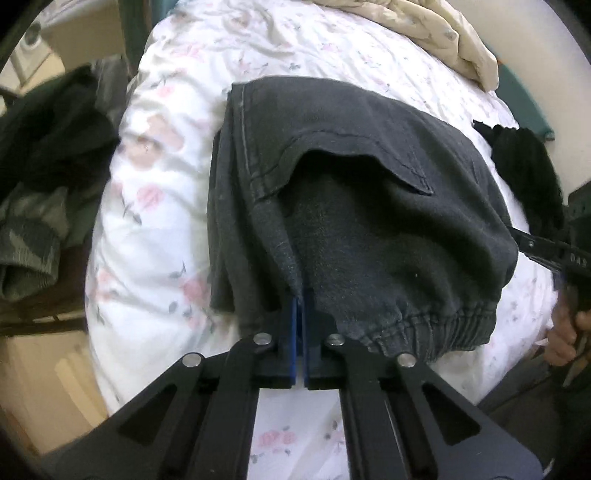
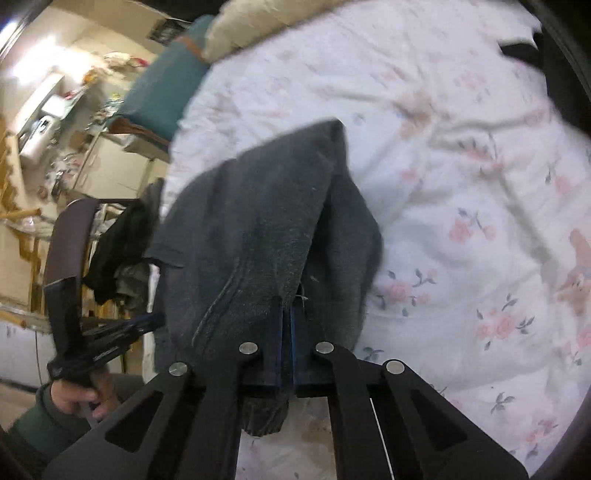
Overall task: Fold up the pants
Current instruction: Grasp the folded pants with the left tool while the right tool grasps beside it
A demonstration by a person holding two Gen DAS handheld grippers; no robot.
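Dark grey sweatpants (image 1: 369, 206) lie bunched on a white flowered bedsheet (image 1: 155, 229), with the elastic cuff (image 1: 436, 328) hanging near my left gripper. My left gripper (image 1: 300, 306) is shut on a fold of the pants, its blue pads pressed together around the fabric. In the right wrist view the same grey pants (image 2: 258, 229) drape over my right gripper (image 2: 290, 317), which is shut on the cloth; a cuff (image 2: 264, 417) hangs below the fingers. The right gripper (image 1: 546, 247) also shows at the pants' right edge in the left wrist view, and the left gripper (image 2: 110, 336) at the left of the right wrist view.
A cream duvet (image 1: 436, 33) is heaped at the far end of the bed. A black garment (image 1: 524, 166) lies at the right edge of the sheet. Dark clothes (image 1: 48, 155) are piled on a chair at the left. A teal bed edge (image 2: 162, 85) and cluttered counters (image 2: 55, 122) lie beyond.
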